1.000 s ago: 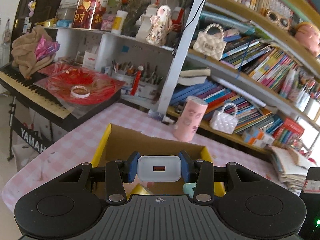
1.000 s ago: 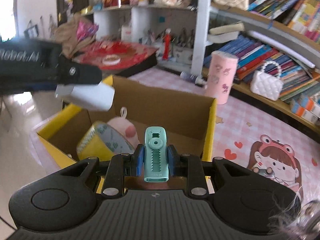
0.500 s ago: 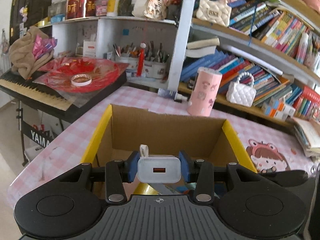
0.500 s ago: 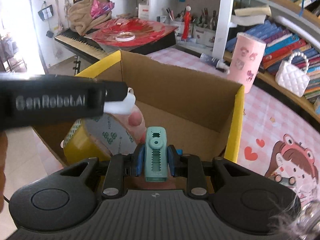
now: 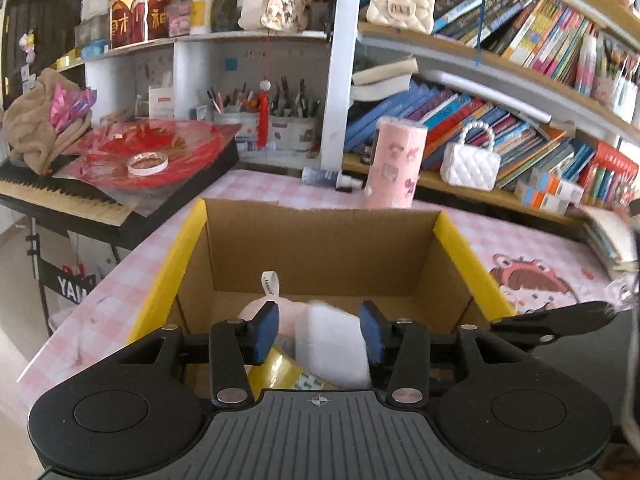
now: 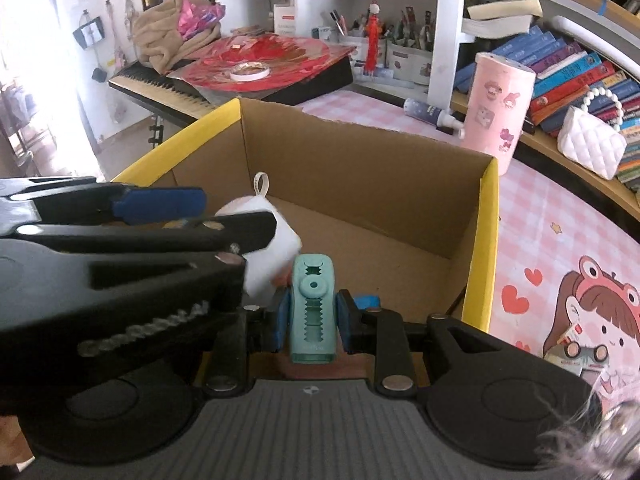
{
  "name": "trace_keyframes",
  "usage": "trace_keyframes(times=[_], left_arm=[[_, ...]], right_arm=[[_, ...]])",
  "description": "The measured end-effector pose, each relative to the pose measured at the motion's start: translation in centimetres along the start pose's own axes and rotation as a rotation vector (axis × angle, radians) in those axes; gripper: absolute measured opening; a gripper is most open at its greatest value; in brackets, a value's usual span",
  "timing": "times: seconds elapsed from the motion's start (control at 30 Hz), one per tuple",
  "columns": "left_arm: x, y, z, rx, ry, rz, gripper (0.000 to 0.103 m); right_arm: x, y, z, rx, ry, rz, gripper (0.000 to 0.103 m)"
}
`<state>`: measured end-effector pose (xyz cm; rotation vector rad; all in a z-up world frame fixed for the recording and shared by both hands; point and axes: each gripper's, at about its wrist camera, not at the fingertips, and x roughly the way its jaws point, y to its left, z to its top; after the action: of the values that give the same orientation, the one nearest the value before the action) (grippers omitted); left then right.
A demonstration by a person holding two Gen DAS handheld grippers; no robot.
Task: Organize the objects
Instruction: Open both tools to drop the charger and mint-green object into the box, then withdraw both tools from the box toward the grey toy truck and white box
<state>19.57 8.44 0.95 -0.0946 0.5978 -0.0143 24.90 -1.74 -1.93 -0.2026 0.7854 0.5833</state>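
The left gripper [image 5: 319, 334] has its jaws spread, and they have just been opening; the white charger [image 5: 334, 346] sits blurred in the gap between the blue pads [image 5: 263, 332], nearer the right-hand one, and whether it touches that pad cannot be told. It is a rounded white block, smeared in both views, and it hangs over the open cardboard box [image 5: 320, 248]. Just below it in the box lie a yellow tape roll [image 5: 276, 372] and a pale pink soft toy [image 5: 288, 316] with a white loop tag standing up.

The right gripper [image 6: 313, 316] is pinched on a teal clip-like tool [image 6: 312, 308], upright between the pads, with a round boss near the top and a toothed slot running down its face. It is over the near edge of the same box, whose side walls are yellow-edged. The left gripper crosses this view from the left, with the charger just beside the teal tool.

The box stands on a pink checked tablecloth [image 5: 256, 188]. Beyond it a pink cylinder with stickers [image 5: 394, 164] stands upright, and farther back are bookshelves [image 5: 500, 92] and a keyboard [image 5: 60, 200]
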Motion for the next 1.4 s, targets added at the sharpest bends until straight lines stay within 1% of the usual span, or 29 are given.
trace_keyframes(times=[0.03,0.1,0.17,0.23,0.37,0.47,0.53,0.63,0.73,0.9,1.03,1.23,1.3,1.4], left_arm=[[-0.4,0.0,0.0,-0.005,-0.007,0.0,0.056],[-1.5,0.1,-0.1,-0.012,-0.027,-0.008,0.06],[-2.6,0.0,-0.2,-0.012,-0.048,-0.008,0.067],[-4.0,0.1,-0.2,-0.012,-0.079,-0.012,0.069],[-7.3,0.4,-0.5,-0.02,-0.138,0.003,0.08],[-9.5,0.8,-1.0,-0.041,-0.165,0.02,0.082],[-10.7,1.0,-1.6,-0.045,-0.173,0.033,0.088],[-12.5,1.4,-2.9,-0.041,-0.182,0.066,0.089],[-13.8,2.0,-4.0,-0.038,-0.163,0.075,0.089],[-15.2,3.0,-6.1,-0.044,-0.12,0.091,0.089],[-16.0,2.9,-8.0,-0.014,-0.081,0.122,0.089],[-16.8,2.5,-10.0,0.042,-0.024,0.133,0.091],[-17.2,2.4,-10.4,0.051,-0.022,0.133,0.094],[-17.9,2.3,-11.0,0.061,-0.022,0.12,0.095]], right_arm=[[-0.2,0.2,-0.1,0.002,-0.003,-0.007,0.026],[-0.9,0.2,-0.3,0.022,-0.018,-0.011,0.029],[-1.7,0.5,-0.5,0.033,-0.039,-0.03,0.033],[-2.7,0.9,-0.8,0.042,-0.069,-0.044,0.041],[-5.1,2.0,-1.4,0.057,-0.134,-0.085,0.045],[-7.1,2.7,-2.2,0.076,-0.185,-0.119,0.052],[-8.4,3.2,-2.9,0.083,-0.212,-0.149,0.055],[-10.2,4.1,-4.3,0.101,-0.238,-0.189,0.062],[-11.5,5.1,-5.8,0.115,-0.248,-0.226,0.067],[-12.6,7.0,-8.2,0.131,-0.226,-0.267,0.069],[-13.2,8.4,-10.0,0.144,-0.198,-0.298,0.078],[-14.0,9.4,-12.0,0.165,-0.167,-0.35,0.082],[-14.4,9.6,-12.5,0.178,-0.168,-0.364,0.086],[-15.0,9.9,-13.4,0.191,-0.162,-0.382,0.087]])
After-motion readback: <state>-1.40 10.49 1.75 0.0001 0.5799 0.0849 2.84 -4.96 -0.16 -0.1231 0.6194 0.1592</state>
